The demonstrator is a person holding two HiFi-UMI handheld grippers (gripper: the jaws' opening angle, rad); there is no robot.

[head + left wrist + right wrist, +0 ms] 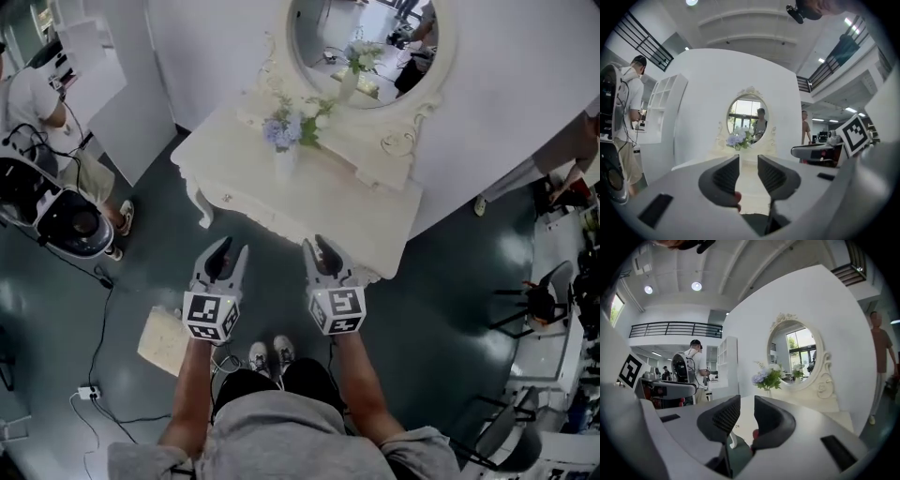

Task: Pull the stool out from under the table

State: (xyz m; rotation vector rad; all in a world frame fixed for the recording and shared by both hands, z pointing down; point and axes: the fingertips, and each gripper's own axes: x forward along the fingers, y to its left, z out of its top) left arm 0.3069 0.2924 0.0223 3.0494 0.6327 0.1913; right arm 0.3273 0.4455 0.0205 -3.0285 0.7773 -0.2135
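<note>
My left gripper (pixel 234 246) and right gripper (pixel 314 241) grasp nothing, jaws slightly parted, facing the dressing table (pixel 319 208). The cream stool (pixel 159 342) stands by my left foot, but I can't tell its long axis.

I read left gripper (pixel 234 247) held out ahead of torso, pointing forward, roughly level. Jaws narrowly apart, pads (pixel 725 176) facing across slim gap, nothing between. Right gripper (pixel 316 246) alongside, same heading, near left gripper, not touching it. Its jaws likewise at narrow gap, empty. Left marker cube (pixel 211 317) and right marker cube (pixel 337 310) face up toward head. Left forearm (pixel 190 398) and right forearm (pixel 364 394) bare, extended, roughly parallel.
</note>
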